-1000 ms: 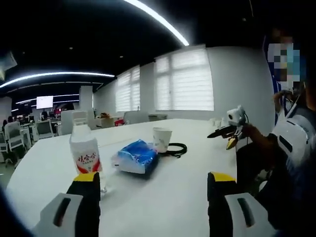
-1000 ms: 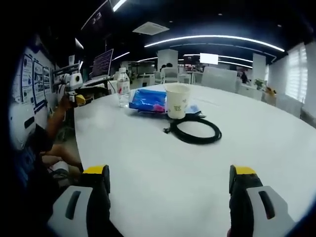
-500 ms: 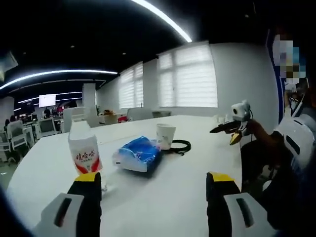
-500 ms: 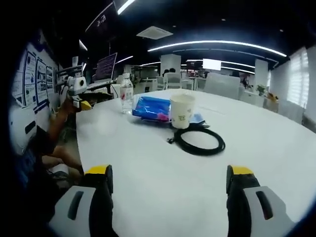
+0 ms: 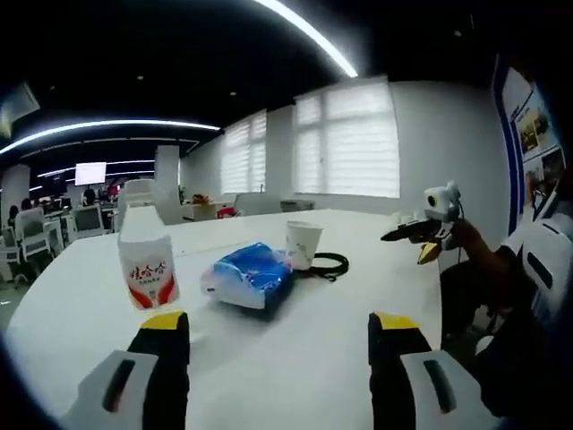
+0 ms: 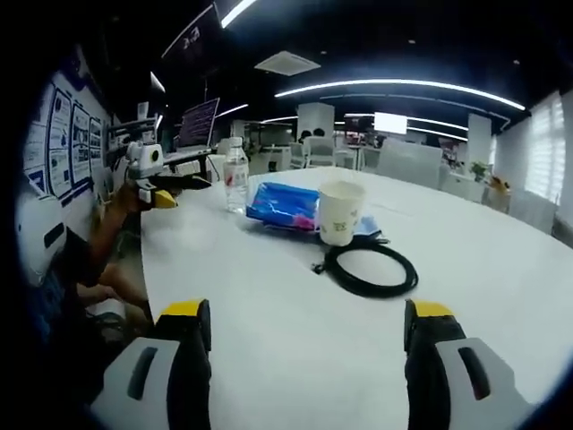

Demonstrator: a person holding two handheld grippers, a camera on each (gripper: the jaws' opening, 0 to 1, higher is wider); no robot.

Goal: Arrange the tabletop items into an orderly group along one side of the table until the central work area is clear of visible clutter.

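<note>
A clear water bottle (image 5: 148,269) with a red and white label stands on the white table (image 5: 304,358), just ahead of my left gripper's (image 5: 277,321) left jaw. To its right lie a blue tissue pack (image 5: 251,276), a paper cup (image 5: 303,245) and a coiled black cable (image 5: 329,264). My left gripper is open and holds nothing. My right gripper (image 6: 307,318) is open over bare table, short of the cable (image 6: 372,269), cup (image 6: 341,213), tissue pack (image 6: 285,205) and bottle (image 6: 236,179). Each gripper shows in the other's view: the right gripper (image 5: 416,244), the left gripper (image 6: 175,190).
The person's arm and sleeve (image 5: 501,269) run along the table's near edge. Office chairs and desks (image 6: 403,157) stand beyond the far side of the table. Bare tabletop (image 6: 304,349) lies in front of both grippers.
Both cameras have shifted slightly. In the right gripper view the left gripper has come closer to the bottle. The items on the table have not moved and nothing has been gripped.
</note>
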